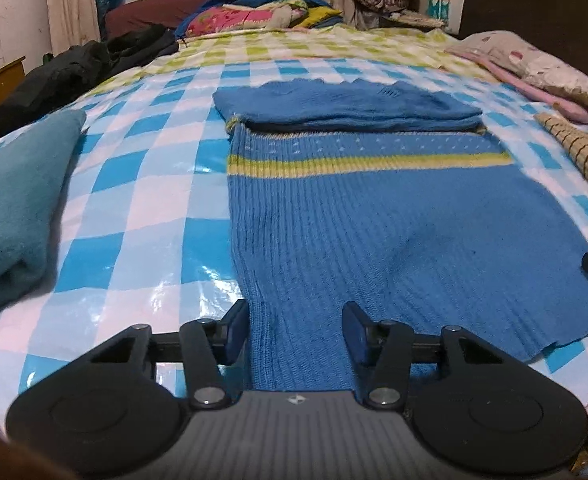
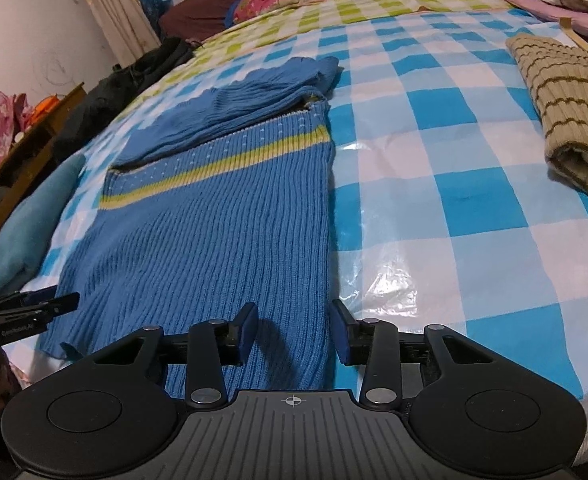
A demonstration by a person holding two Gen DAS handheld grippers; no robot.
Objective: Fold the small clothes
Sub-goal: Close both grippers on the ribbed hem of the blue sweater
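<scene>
Blue sweater (image 1: 374, 216) flat on checked bedcover (image 1: 141, 200), left gripper (image 1: 296, 334) and right gripper (image 2: 294, 332) both spread wide, seemingly straddling its hem.

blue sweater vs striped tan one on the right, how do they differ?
The blue sweater is mostly spread flat, only its top folded down; the tan sweater is already folded into a thick bundle. The blue one has a single yellow-green band; the tan one has thin dark stripes all over. The blue one lies at both open claws, left claw and right claw; the tan one sits apart, untouched. Both are ribbed knits on the checked sheet.
</scene>
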